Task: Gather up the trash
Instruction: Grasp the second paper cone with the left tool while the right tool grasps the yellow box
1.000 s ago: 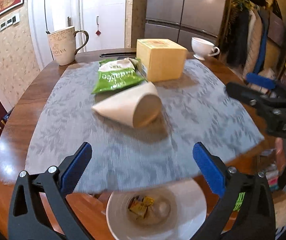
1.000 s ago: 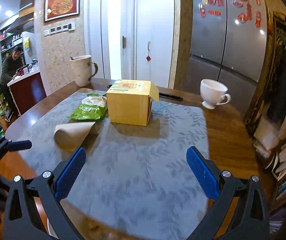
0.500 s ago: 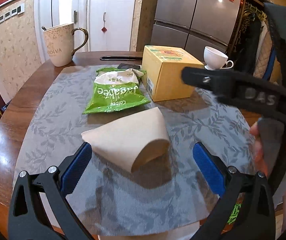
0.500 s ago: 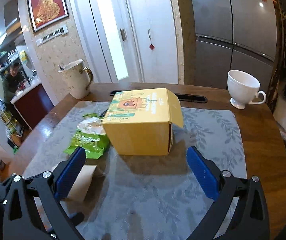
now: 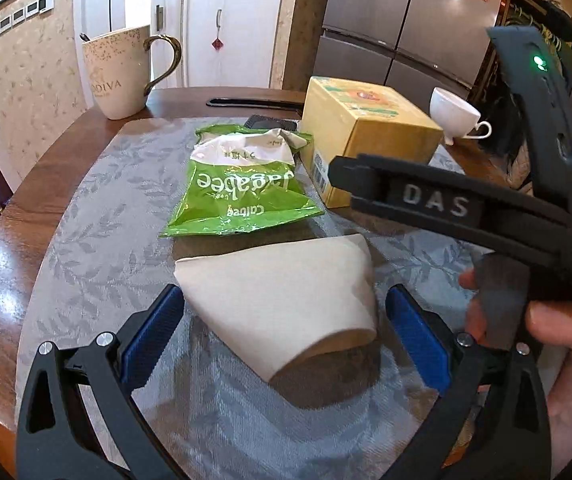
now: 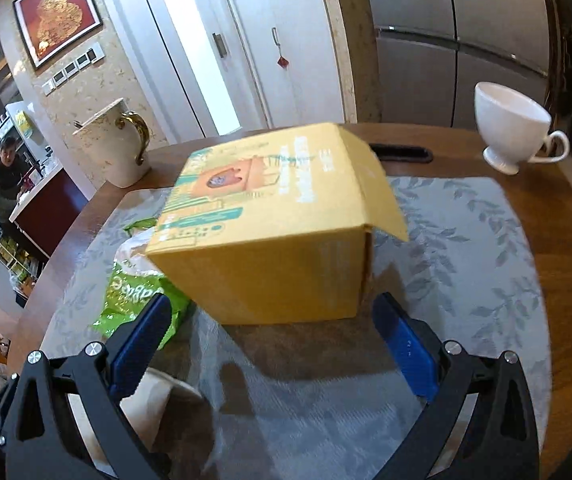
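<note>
Counter [image 5: 14,240]: round wood under grey leaf-print cloth [image 5: 98,216] | left hand-held gripper [image 5: 286,332] wide, straddling paper cone [image 5: 286,300] | right hand-held gripper [image 6: 270,344] wide before yellow box [image 6: 274,232] | green snack bag [image 5: 242,196] beside box | fridge [image 5: 405,16], white doors [image 6: 206,48] behind.
</note>
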Tool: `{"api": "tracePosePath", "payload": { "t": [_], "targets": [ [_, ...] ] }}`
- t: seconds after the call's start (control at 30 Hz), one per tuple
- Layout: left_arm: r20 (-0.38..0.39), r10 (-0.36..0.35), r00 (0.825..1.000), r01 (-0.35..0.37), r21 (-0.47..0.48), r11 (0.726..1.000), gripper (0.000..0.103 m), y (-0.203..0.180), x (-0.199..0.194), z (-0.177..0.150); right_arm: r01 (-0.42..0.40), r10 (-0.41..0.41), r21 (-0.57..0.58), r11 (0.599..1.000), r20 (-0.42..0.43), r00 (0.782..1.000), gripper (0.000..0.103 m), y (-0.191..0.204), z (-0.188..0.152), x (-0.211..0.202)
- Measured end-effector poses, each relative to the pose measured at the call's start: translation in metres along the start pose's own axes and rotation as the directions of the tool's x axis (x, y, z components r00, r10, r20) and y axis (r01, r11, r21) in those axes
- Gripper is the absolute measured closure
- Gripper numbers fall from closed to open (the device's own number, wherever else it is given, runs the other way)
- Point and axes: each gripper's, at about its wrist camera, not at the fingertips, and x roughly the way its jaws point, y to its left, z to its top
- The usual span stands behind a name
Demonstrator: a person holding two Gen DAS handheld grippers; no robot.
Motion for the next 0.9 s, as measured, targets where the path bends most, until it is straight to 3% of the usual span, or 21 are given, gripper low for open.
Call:
{"api": "tracePosePath", "payload": {
  "t": [0.1, 0.2, 0.37, 0.53, 0.6, 0.7, 0.9],
  "targets": [
    [0.013, 0.014, 1.000, -0.014, 0.008, 1.000, 0.002, 0.002, 0.001, 0.003, 0.005, -0.005, 0.011, 1.000, -0.003, 1.000, 0.004, -0.001, 0.005, 0.007],
    [-0.002, -0.024, 1.000, 0.024, -0.015, 1.000, 0.002, 0.006, 0.006, 0.003, -0.021, 0.022, 0.055, 0.998, -0.018, 1.000, 0.004, -0.003, 0.007, 0.014],
    [-0.017, -0.050, 0.999, 0.049, -0.036, 0.998, 0.002, 0.012, 0.012, 0.006, -0.006, 0.007, 0.036, 0.999, -0.022, 1.000, 0.004, 0.003, 0.013, 0.020],
    [-0.013, -0.068, 0.998, 0.067, -0.019, 0.998, 0.016, 0.011, 0.011, 0.006, 0.006, -0.005, 0.019, 1.000, -0.028, 1.000, 0.009, 0.005, 0.014, 0.020],
    [-0.011, -0.084, 0.996, 0.084, -0.018, 0.996, 0.029, 0.012, 0.010, 0.005, -0.001, 0.002, 0.012, 1.000, -0.033, 0.999, 0.010, 0.005, 0.013, 0.017],
    [-0.015, -0.125, 0.992, 0.125, -0.022, 0.992, 0.040, 0.013, 0.007, 0.003, -0.013, 0.014, 0.022, 1.000, -0.030, 0.999, 0.010, -0.004, 0.010, 0.009],
    [-0.026, -0.174, 0.984, 0.173, -0.020, 0.985, 0.046, 0.016, 0.003, 0.000, -0.035, 0.037, 0.049, 0.998, -0.029, 0.999, 0.010, -0.019, -0.003, -0.016]
  ]
}}
